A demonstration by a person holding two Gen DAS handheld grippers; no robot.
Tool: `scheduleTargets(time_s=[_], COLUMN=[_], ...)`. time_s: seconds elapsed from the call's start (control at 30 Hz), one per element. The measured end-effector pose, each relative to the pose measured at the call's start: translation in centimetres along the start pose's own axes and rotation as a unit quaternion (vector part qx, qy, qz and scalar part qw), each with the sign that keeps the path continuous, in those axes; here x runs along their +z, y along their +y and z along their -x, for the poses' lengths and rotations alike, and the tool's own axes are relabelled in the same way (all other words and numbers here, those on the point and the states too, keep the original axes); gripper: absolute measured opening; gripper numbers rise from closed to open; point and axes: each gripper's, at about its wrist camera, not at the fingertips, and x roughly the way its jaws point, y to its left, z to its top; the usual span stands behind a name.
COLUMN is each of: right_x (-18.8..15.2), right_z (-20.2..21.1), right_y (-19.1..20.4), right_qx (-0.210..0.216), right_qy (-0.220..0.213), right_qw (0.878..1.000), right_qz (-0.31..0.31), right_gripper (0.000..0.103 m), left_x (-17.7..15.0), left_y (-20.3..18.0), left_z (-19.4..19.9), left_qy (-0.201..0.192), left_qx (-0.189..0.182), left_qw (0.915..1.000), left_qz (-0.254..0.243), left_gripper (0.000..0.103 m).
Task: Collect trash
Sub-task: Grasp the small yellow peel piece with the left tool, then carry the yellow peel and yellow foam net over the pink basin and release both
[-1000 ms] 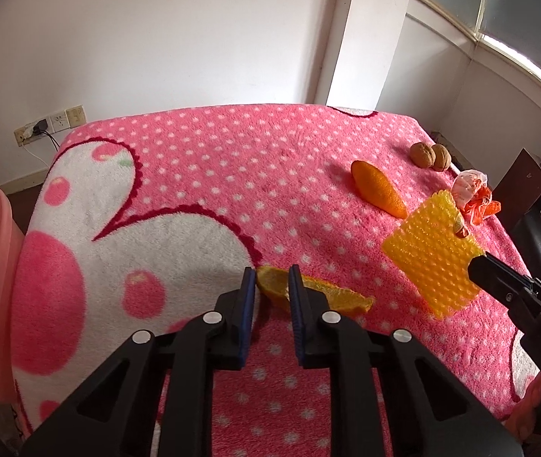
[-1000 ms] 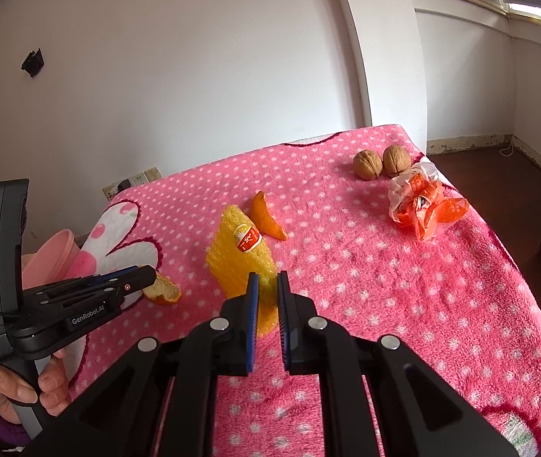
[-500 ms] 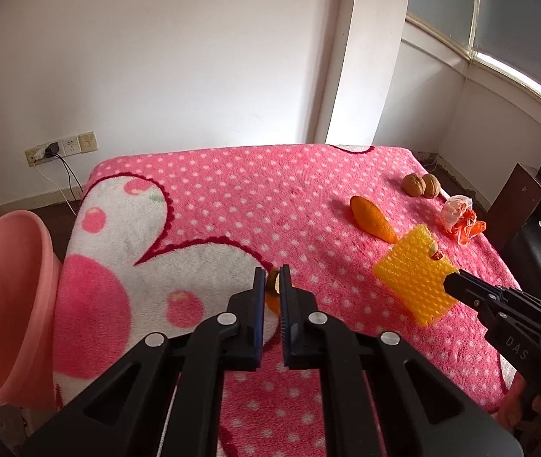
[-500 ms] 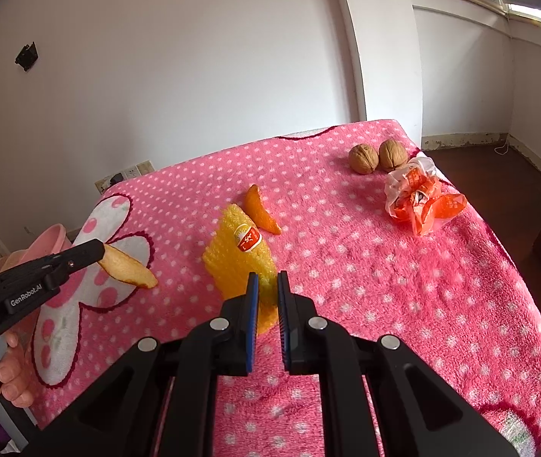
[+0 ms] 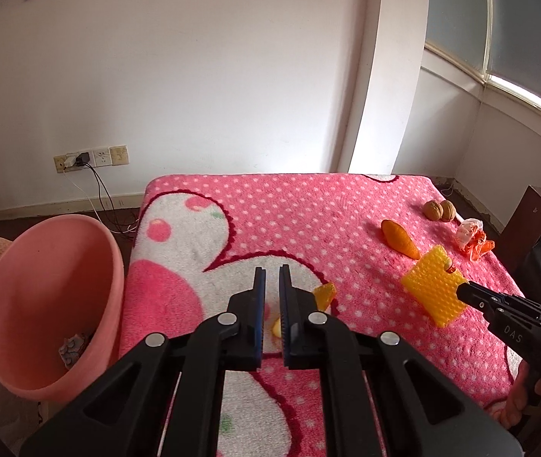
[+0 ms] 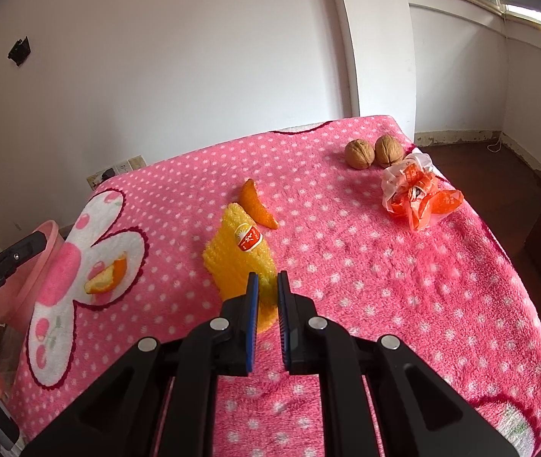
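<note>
My left gripper [image 5: 272, 278] hangs above the pink dotted blanket [image 5: 308, 209], jaws close together with nothing between the pads. A piece of orange peel [image 6: 104, 276] lies on the blanket's white flower, apart from that gripper's tip [image 6: 40, 242]. From the left wrist, the peel [image 5: 324, 293] shows below and behind the right finger. My right gripper [image 6: 268, 285] is shut on a corner of the yellow foam net [image 6: 240, 262], which stands tilted up from the blanket. The pink bin [image 5: 53, 304] stands off the blanket's left edge with a crumpled scrap inside.
A second orange peel [image 6: 257, 205] lies just behind the foam net. Two walnuts [image 6: 373, 152] and an orange-and-white plastic wrapper [image 6: 419, 198] sit near the far right corner. A dark chair stands at the right edge. Cables hang from wall sockets [image 5: 91, 158].
The left gripper shut on the peel, lifted it and carried it left toward the bin. Now the peel is out of the jaws, on the white flower. The right gripper kept still.
</note>
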Motion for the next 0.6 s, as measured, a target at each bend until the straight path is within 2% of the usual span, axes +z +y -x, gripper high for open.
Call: scheduleTargets(time_s=[0.6], right_x=[1.7], right_z=[1.0], right_y=[9.8], right_qx=[0.086], right_qy=[-0.018], right_qw=[0.993], right_qz=[0.082], right_gripper=[0.009], left_x=[-0.3], left_y=[5.0], left_z=[3.1], left_qy=[-0.027], left_qx=[0.044], left_qw=[0.9976], left_qz=[0.047], left_gripper=[0.006])
